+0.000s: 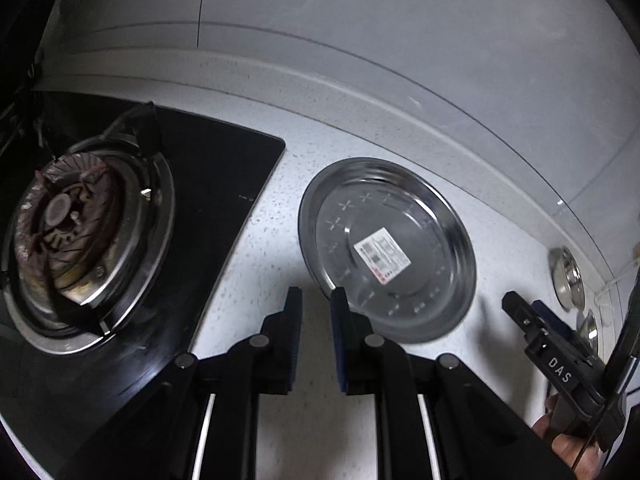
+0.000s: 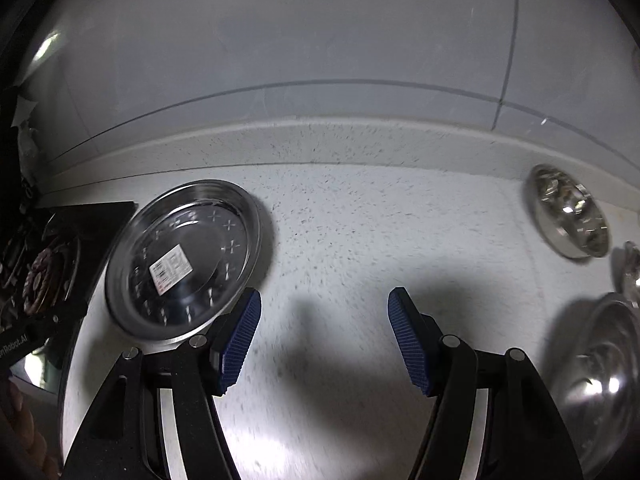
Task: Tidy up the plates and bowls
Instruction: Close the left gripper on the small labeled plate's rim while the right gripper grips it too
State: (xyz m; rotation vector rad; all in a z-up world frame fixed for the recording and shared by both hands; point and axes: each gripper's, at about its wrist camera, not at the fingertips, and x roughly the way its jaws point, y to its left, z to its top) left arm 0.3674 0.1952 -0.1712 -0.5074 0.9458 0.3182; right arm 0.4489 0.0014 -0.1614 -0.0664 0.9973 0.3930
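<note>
Right hand-held gripper (image 2: 324,312) jaws apart, empty, over countertop (image 2: 360,220); steel plate (image 2: 182,256) left.

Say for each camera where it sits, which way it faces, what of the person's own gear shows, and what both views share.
Left wrist: on the left gripper, facing down at the countertop, stove burner and steel plate; the right gripper shows at right.
Right wrist: on the right gripper, facing down at the countertop, with steel bowls at right.
Shared: the labelled steel plate and the burner.
</note>
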